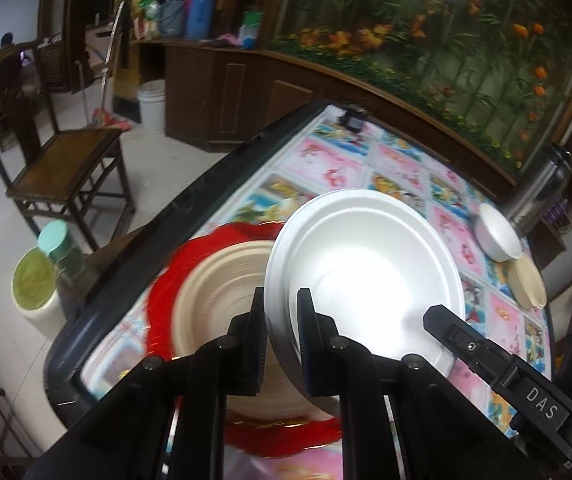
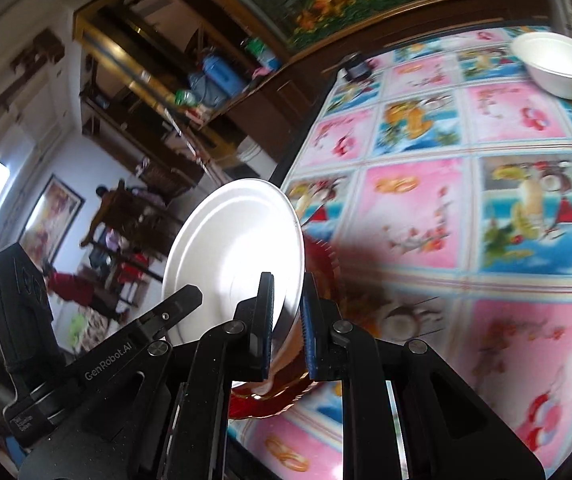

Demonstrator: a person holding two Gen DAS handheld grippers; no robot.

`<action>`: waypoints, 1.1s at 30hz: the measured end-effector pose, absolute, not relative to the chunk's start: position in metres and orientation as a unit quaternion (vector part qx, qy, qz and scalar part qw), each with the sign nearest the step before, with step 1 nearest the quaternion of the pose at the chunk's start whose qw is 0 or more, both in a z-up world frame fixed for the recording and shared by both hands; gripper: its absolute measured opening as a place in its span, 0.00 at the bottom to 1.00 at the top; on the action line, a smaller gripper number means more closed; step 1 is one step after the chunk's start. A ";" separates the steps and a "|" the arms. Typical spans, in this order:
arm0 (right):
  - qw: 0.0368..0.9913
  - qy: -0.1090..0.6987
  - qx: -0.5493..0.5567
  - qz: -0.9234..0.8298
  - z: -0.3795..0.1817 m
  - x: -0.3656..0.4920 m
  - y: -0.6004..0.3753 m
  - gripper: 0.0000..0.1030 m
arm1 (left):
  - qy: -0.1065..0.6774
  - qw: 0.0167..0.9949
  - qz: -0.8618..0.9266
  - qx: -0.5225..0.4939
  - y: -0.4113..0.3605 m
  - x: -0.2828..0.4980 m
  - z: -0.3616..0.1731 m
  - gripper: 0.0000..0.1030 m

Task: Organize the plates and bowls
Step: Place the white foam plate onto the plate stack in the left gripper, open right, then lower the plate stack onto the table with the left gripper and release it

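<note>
A wooden chair stands on the floor left of the table. On the patterned cloth lies a red plate with a tan plate on it. Above them, the left gripper is clenched on the rim of a white plate, lifted and tilted; the right gripper grasps the same plate's opposite rim. Far right sit a white bowl and a tan bowl.

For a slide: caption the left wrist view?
Left tongs grip a white foam plate by its rim above a beige plate on a red platter.
</note>
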State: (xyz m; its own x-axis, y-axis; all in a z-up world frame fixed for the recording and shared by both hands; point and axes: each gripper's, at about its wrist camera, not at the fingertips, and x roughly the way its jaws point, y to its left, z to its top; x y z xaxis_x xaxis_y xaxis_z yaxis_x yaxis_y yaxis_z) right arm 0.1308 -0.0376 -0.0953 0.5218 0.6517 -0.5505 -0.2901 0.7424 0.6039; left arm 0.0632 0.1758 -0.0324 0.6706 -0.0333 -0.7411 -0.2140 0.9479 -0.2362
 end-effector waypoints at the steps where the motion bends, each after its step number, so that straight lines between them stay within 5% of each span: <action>1: 0.843 0.404 0.218 0.280 -0.097 0.130 -0.030 0.14 | 0.405 0.900 0.053 -0.154 0.180 0.063 -0.035 0.11; 25: 0.856 0.415 0.190 0.243 -0.124 0.136 -0.006 0.15 | 0.407 0.887 0.094 -0.198 0.239 0.048 -0.062 0.13; 28: 0.856 0.405 0.214 0.239 -0.123 0.138 -0.020 0.29 | 0.402 0.888 0.097 -0.201 0.241 0.048 -0.059 0.13; 33: 0.860 0.401 0.232 0.215 -0.127 0.143 -0.046 0.30 | 0.395 0.893 0.090 -0.196 0.233 0.045 -0.052 0.13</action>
State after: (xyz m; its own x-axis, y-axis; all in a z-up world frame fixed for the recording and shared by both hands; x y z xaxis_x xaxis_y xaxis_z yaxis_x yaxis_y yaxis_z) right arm 0.1428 -0.0459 -0.1267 0.5856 0.5558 -0.5901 -0.1832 0.7998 0.5716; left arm 0.0452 0.2328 -0.0515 0.6724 0.0060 -0.7402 -0.3155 0.9069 -0.2792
